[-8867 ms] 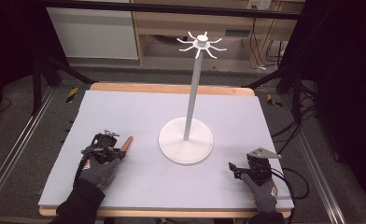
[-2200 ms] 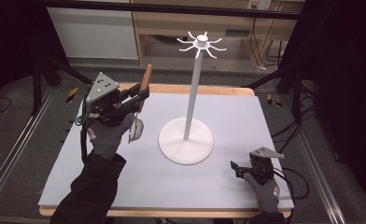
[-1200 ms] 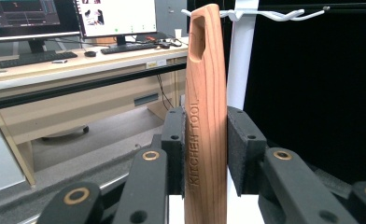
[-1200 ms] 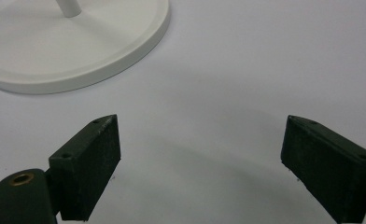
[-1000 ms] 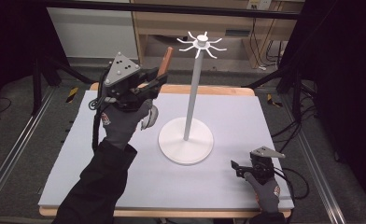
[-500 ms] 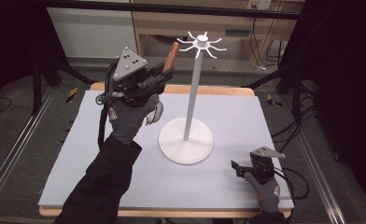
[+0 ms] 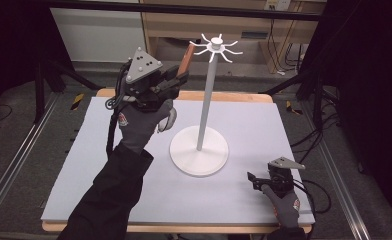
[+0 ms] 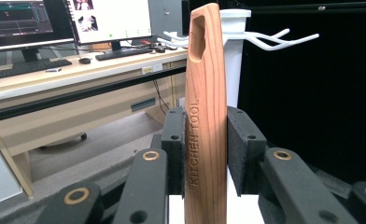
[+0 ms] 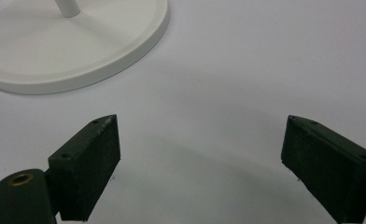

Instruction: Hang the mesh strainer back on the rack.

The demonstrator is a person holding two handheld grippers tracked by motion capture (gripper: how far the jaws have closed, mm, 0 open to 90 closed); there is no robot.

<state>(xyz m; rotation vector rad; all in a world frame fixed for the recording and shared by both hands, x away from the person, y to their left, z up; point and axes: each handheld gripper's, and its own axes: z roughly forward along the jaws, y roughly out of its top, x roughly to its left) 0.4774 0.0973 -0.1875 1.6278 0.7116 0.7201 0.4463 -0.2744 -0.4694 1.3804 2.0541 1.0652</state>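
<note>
Fingers (image 8: 246,154) on my left gripper (image 7: 171,82) clamp the wooden handle (image 8: 204,116), lifted beside the rack's hooks (image 7: 219,47); hanging it's left. Right gripper (image 9: 200,158) idles wide open.

Left hand-held gripper (image 7: 180,80) raised, clamped; right hand-held gripper (image 7: 254,178) low, agape.

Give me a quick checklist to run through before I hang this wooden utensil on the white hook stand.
1. Left hand-held gripper shut on the wooden handle: ok.
2. Handle's hanging hole showing above the jaws: ok.
3. Handle upright: ok.
4. Hole level with the stand's hooks: ok.
5. Hole lined up on one hook: cannot tell.
6. Right hand-held gripper open, resting on the mat, apart from the stand base: ok.
</note>
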